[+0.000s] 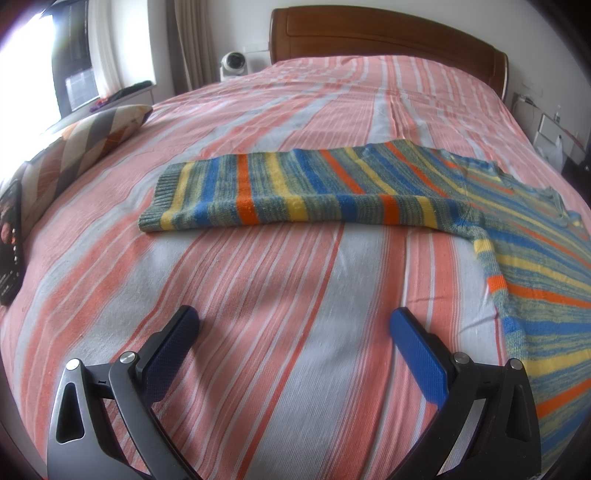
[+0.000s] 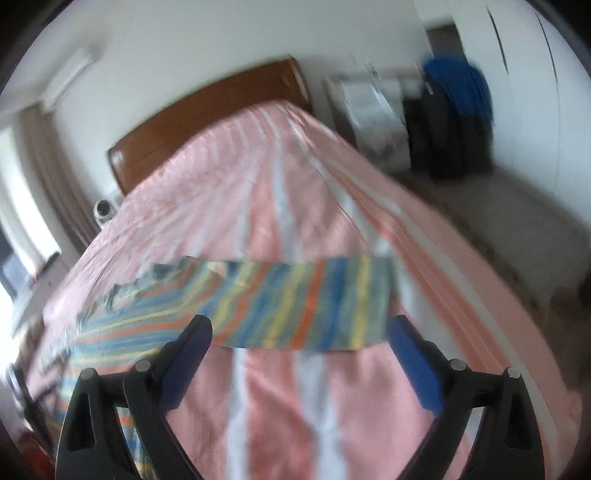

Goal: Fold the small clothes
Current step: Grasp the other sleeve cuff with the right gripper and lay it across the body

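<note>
A small knitted sweater (image 1: pixel 535 258) with blue, yellow, orange and grey-green stripes lies flat on the striped bed (image 1: pixel 258 314). Its one sleeve (image 1: pixel 288 188) stretches out to the left, in front of my left gripper (image 1: pixel 293 321), which is open and empty above bare bedspread. In the blurred right wrist view the other sleeve (image 2: pixel 295 302) stretches right, and the sweater body (image 2: pixel 110 332) lies to the left. My right gripper (image 2: pixel 299 328) is open and empty, just short of that sleeve's near edge.
A patterned pillow (image 1: pixel 85 147) and a dark remote-like object (image 1: pixel 9 240) lie at the bed's left edge. A wooden headboard (image 1: pixel 388 33) stands at the far end. The bed's right edge (image 2: pixel 480 280) drops to the floor, with furniture and bags (image 2: pixel 443 122) beyond.
</note>
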The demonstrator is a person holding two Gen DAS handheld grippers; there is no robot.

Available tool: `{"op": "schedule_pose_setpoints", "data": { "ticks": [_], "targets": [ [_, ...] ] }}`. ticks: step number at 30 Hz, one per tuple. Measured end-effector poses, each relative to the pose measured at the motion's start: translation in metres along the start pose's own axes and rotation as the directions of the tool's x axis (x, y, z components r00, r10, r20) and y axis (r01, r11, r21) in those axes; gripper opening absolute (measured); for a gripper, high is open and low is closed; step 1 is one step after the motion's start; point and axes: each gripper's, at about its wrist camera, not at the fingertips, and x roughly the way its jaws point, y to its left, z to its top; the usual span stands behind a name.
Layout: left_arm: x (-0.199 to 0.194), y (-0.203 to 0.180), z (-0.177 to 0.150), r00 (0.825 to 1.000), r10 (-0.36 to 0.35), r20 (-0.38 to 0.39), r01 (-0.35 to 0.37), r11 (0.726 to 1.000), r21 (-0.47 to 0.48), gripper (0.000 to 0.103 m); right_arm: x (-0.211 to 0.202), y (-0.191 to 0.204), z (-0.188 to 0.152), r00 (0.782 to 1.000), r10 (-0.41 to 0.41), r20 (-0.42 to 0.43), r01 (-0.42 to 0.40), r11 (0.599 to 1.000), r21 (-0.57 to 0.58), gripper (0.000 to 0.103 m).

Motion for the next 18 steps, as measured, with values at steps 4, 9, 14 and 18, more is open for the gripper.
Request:
{"op": "schedule_pose_setpoints", "data": {
  "ticks": [4, 9, 14, 18],
  "targets": [
    [0.0, -0.001, 0.0, 1.0, 0.003, 0.0, -0.003, 1.0, 0.002, 0.103, 0.033, -0.072, 0.006, 0.988, 0.119, -0.093, -0.086, 0.948, 0.305, 0.078],
    [0.0, -0.001, 0.0, 1.0, 0.0, -0.001, 0.0, 1.0, 0.001, 0.103, 0.066, -0.101, 0.01, 0.97, 0.176, -0.169, -0.088, 0.898, 0.431, 0.066],
    [0.002, -0.001, 0.001, 1.0, 0.014, -0.009, -0.014, 1.0, 0.01, 0.103, 0.086, -0.109, 0.013, 0.962, 0.213, -0.17, -0.112, 0.878, 0.465, 0.062],
    [0.004, 0.0, 0.005, 0.998, 0.003, -0.061, -0.005, 1.0, -0.026, 0.103, 0.104, -0.099, 0.013, 0.954, 0.215, -0.207, -0.104, 0.889, 0.446, 0.003]
  ]
}}
